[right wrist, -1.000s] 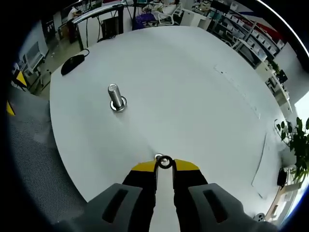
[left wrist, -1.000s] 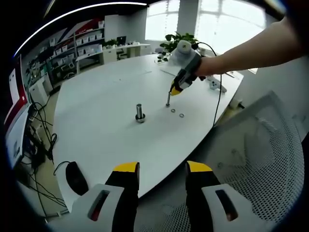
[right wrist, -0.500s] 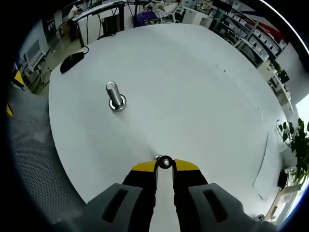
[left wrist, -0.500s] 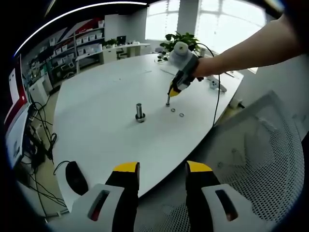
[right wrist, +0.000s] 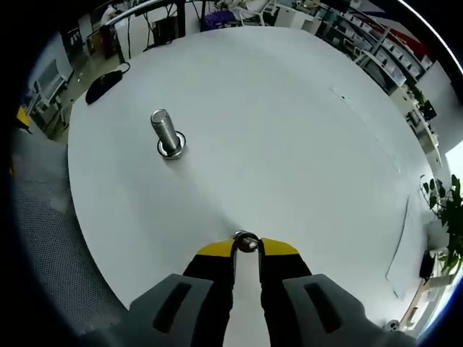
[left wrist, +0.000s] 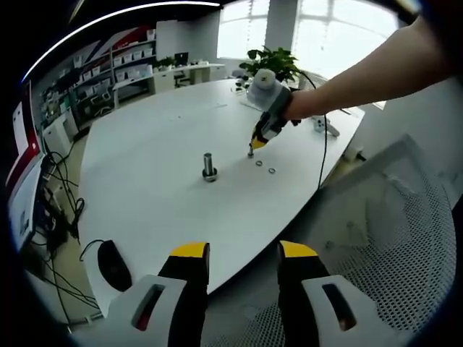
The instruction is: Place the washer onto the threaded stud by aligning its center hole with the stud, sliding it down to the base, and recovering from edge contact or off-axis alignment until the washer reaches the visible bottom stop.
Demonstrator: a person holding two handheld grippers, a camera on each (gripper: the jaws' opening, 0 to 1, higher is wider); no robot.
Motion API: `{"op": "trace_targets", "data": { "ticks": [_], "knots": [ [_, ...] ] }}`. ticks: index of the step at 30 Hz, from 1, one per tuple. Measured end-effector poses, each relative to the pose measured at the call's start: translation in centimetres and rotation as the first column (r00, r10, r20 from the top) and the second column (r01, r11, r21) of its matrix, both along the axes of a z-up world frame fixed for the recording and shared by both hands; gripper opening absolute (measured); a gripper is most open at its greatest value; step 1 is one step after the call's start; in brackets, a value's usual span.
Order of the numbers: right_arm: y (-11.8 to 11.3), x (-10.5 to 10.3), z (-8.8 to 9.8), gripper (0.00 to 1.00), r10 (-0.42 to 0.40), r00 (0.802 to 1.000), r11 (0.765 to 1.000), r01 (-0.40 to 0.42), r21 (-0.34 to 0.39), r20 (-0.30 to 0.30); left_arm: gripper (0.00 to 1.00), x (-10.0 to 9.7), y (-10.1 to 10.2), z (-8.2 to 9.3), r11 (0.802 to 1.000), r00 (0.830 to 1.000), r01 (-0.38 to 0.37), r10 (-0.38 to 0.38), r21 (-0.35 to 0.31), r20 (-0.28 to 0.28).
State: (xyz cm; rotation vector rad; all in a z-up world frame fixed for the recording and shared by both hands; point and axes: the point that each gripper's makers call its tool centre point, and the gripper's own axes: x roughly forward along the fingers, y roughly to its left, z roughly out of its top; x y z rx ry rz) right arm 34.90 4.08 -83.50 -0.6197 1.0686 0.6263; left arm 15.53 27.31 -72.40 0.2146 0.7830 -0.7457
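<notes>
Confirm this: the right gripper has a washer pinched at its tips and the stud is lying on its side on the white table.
Not quite. The stud is standing upright on its base, not lying down; the right gripper view shows it. The rest holds: the right gripper pinches a washer at its tips, over the white table.

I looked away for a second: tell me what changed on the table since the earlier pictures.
The right gripper, shut on the washer, has lifted slightly off the table and tipped toward the stud. The stud, two spare washers and left gripper stayed put.
</notes>
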Motion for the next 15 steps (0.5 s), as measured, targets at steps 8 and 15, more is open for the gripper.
{"op": "trace_targets", "data": {
  "ticks": [8,15],
  "knots": [
    [0.1,-0.1,-1.9,0.14,-0.019,0.999,1.0,0.019,-0.002,-0.031,0.35,-0.1,0.0,-0.1,1.0,1.0,0.002,-0.002,0.002,-0.005],
    [0.2,-0.2,-2.1,0.15,-0.028,0.999,1.0,0.028,-0.003,-0.039,0.35,-0.1,-0.1,-0.2,1.0,1.0,0.005,-0.005,0.005,-0.009]
  ]
}}
